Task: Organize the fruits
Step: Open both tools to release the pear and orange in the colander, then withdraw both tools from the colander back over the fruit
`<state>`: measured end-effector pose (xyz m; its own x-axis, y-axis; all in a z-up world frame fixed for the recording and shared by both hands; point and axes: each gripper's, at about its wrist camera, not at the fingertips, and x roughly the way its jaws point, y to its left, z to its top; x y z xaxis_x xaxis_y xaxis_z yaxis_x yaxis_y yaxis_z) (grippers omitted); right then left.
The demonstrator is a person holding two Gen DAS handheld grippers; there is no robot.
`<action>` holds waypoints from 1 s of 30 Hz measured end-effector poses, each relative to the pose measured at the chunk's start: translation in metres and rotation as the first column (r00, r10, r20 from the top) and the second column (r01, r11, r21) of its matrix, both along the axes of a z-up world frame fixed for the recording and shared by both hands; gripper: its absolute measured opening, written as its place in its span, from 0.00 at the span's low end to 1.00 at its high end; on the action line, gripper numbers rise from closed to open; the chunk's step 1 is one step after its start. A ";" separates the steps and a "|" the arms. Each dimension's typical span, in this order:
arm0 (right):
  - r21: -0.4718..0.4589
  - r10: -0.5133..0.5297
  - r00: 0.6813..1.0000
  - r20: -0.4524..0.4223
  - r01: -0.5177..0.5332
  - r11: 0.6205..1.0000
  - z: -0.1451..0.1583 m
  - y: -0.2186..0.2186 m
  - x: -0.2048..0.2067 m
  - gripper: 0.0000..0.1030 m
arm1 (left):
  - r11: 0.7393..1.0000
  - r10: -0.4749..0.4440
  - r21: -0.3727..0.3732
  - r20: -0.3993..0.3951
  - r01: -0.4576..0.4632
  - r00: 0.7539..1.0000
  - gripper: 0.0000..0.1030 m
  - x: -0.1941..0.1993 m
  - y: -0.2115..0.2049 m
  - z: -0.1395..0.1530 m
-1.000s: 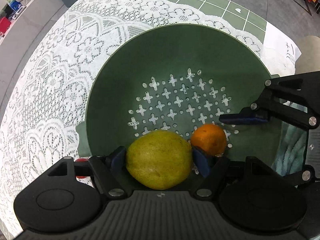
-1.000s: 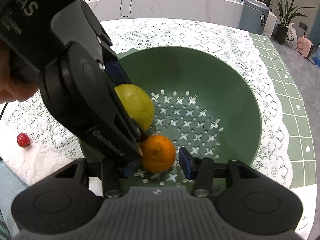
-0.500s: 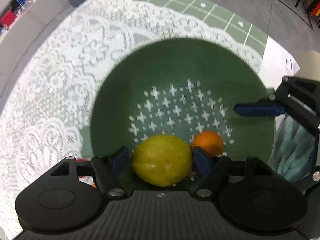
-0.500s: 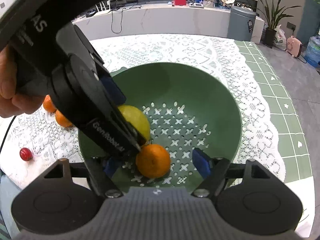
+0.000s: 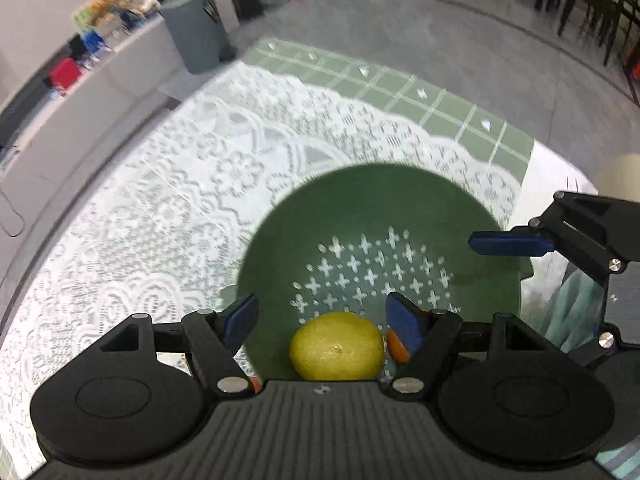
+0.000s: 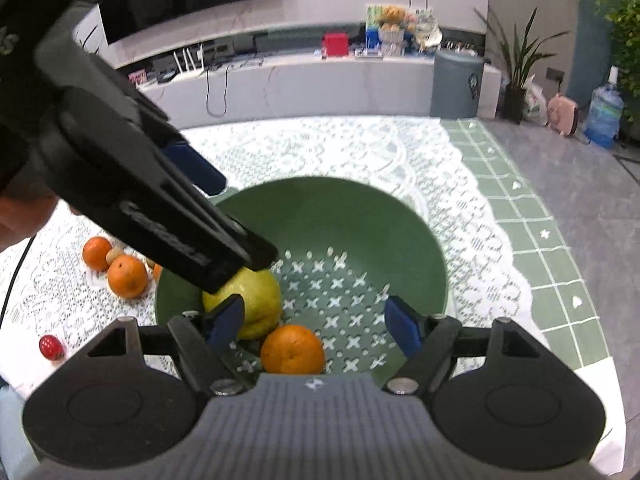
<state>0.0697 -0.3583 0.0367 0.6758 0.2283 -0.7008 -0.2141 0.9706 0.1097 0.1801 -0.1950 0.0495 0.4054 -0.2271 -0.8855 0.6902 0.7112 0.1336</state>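
A green colander bowl (image 5: 360,200) (image 6: 400,248) stands on the lace tablecloth. In it lie a yellow-green fruit (image 5: 338,346) (image 6: 260,300) and, touching it, an orange (image 6: 294,348). In the left wrist view the orange (image 5: 394,348) shows only as a sliver behind a finger. My left gripper (image 5: 322,316) hangs open above the yellow-green fruit, with nothing between its pads. My right gripper (image 6: 314,322) is open over the bowl's near side, and the orange lies below its pads without touching them. Its blue pad (image 5: 512,242) reaches in over the bowl's right rim.
Two oranges (image 6: 126,276) and a small red fruit (image 6: 51,347) lie on the lace tablecloth (image 6: 360,148) left of the bowl. A hand (image 6: 24,216) holds the left gripper. The green checked cloth (image 6: 540,240) ends at the table's right edge. A grey bin (image 5: 196,28) stands beyond.
My left gripper has risen and tilted up, away from the yellow-green fruit. My right gripper's jaws have widened off the orange and drawn back. Both fruits stay in the bowl.
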 end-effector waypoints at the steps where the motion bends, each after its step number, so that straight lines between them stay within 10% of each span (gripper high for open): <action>1: -0.004 -0.007 1.000 0.005 0.007 1.000 0.000 0.001 -0.002 0.72 | 1.000 0.012 -0.015 0.025 -0.011 1.000 0.83 -0.004 0.004 0.005; 16: -0.006 -0.100 0.975 0.200 0.104 0.995 0.025 0.026 -0.046 0.73 | 0.965 0.204 -0.206 0.201 -0.162 0.958 0.83 -0.070 0.091 0.037; 30: 0.142 -0.022 0.978 0.207 -0.008 0.990 0.021 0.083 -0.079 0.81 | 0.902 0.387 -0.286 0.202 -0.324 0.900 0.83 -0.142 0.175 0.014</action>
<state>-0.0090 -0.2749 0.0580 0.8048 0.3098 -0.5062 -0.2398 0.9500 0.2002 0.0386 -0.0203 0.0639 0.6973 -0.2178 -0.6829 0.3513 0.9343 0.0608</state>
